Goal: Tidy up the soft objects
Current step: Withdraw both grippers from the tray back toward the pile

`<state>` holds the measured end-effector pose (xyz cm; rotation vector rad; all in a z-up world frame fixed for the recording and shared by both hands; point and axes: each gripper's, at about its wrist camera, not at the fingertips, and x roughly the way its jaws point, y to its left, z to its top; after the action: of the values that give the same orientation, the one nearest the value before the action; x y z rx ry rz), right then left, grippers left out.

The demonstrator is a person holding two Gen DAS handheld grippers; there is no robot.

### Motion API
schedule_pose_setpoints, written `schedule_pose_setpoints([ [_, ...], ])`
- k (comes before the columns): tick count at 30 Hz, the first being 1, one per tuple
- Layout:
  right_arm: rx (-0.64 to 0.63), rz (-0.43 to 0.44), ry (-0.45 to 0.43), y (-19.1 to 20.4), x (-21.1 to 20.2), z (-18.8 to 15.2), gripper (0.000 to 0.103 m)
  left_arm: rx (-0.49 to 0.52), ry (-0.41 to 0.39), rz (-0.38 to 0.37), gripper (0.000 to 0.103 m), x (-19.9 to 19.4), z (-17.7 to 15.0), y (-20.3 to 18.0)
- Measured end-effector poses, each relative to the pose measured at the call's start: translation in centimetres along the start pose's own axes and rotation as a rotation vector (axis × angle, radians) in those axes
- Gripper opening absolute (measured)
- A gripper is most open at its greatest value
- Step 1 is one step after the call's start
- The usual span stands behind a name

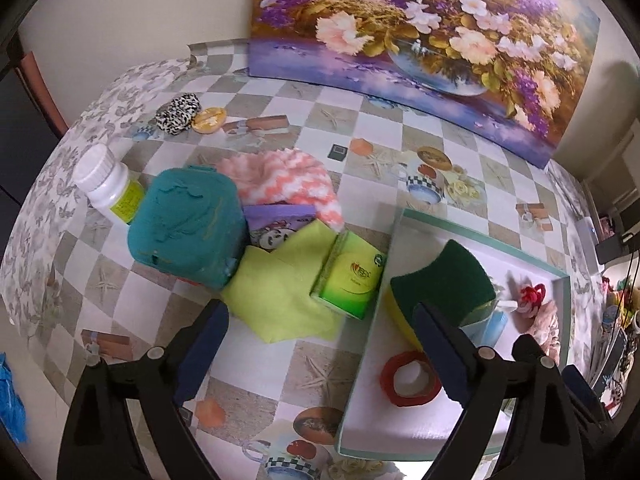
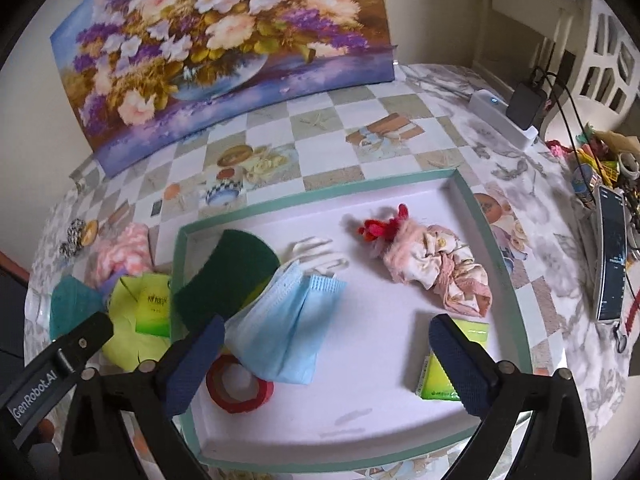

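Checkered table [image 2: 320, 120], tray [image 2: 500, 240], sponge [image 2: 228, 276], mask [image 2: 288, 328]

A tray [image 2: 504, 264] sits on the desk [image 2: 340, 128], a painting [image 2: 224, 48] propped behind it. In the tray: sponge [image 2: 228, 276] at left, partly over a face mask [image 2: 284, 332]; tape roll [image 2: 240, 384] in front; scrunchie [image 2: 440, 276] right. Left of the tray lie a tissue pack [image 1: 348, 280] on a cloth [image 1: 280, 300], a box [image 1: 184, 224], and a bottle [image 1: 108, 184].

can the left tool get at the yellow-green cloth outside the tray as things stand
Probably yes. The left tool is open and empty, with the yellow-green cloth just ahead of it. Its near edge lies bare on the table, though the tissue pack and teal box rest on its far parts.
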<state>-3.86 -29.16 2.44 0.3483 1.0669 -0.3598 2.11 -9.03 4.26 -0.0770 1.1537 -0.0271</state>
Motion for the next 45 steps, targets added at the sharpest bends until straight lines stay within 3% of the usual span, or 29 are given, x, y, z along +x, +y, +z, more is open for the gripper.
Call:
schedule_pose_setpoints([
  [4,0.020,-0.005,-0.014,-0.2,-0.2,0.2,0.103,-0.005,-0.006,-0.021,0.094,-0.4,0.2,0.3],
  [11,0.063,0.079,-0.038,0.0,-0.6,0.1,0.103,-0.011,-0.022,-0.080,0.099,-1.0,0.6,0.9],
  [20,0.022,0.107,-0.103,1.4,-1.7,0.4,0.103,-0.117,-0.078,-0.186,0.100,-2.4,1.8,4.8],
  [27,-0.066,0.190,-0.088,4.7,-1.4,0.0,0.103,-0.152,-0.091,-0.211,0.100,-2.9,1.5,7.2],
  [34,-0.195,0.230,-0.042,8.5,0.0,-1.5,0.103,-0.201,-0.062,-0.132,0.100,-2.1,0.8,9.6],
  [41,-0.229,0.258,0.026,9.9,1.9,-2.5,0.103,-0.296,0.053,-0.068,0.100,0.7,-0.5,11.7],
  [45,-0.237,0.275,0.039,10.1,2.3,-2.8,0.103,-0.301,0.067,-0.040,0.100,1.6,-1.0,11.6],
])
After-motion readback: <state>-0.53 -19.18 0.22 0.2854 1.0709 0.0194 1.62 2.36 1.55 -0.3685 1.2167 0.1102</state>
